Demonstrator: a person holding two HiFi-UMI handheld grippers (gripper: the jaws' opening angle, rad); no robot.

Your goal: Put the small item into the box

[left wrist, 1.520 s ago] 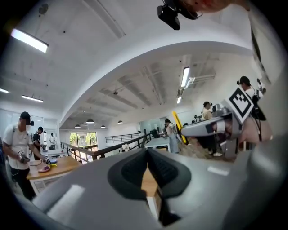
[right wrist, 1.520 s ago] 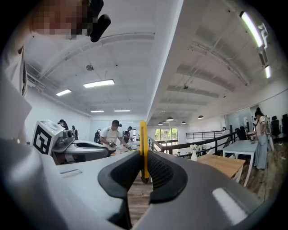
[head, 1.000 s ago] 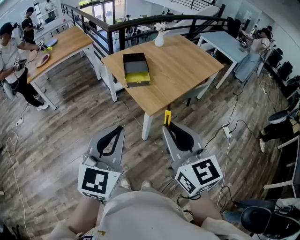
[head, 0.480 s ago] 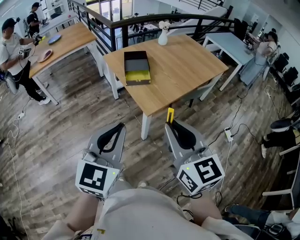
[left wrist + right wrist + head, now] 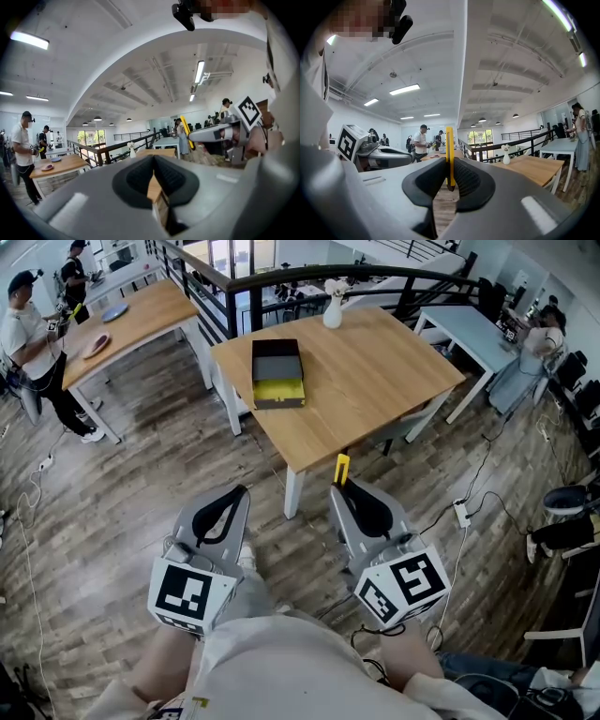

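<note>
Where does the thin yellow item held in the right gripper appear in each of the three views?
Head view: the yellow item sticks up from the right gripper, just below centre.
Left gripper view: right of centre, slanted, at the right gripper's tip.
Right gripper view: centre, upright, clamped between the jaws.
Shared landmark: the white vase on the wooden table.

Open tabletop right of box; vase at far edge, railing behind.

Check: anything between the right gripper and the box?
Head view: only plank floor, then the bare near part of the table, between the right gripper, holding the yellow item, and the box.
</note>
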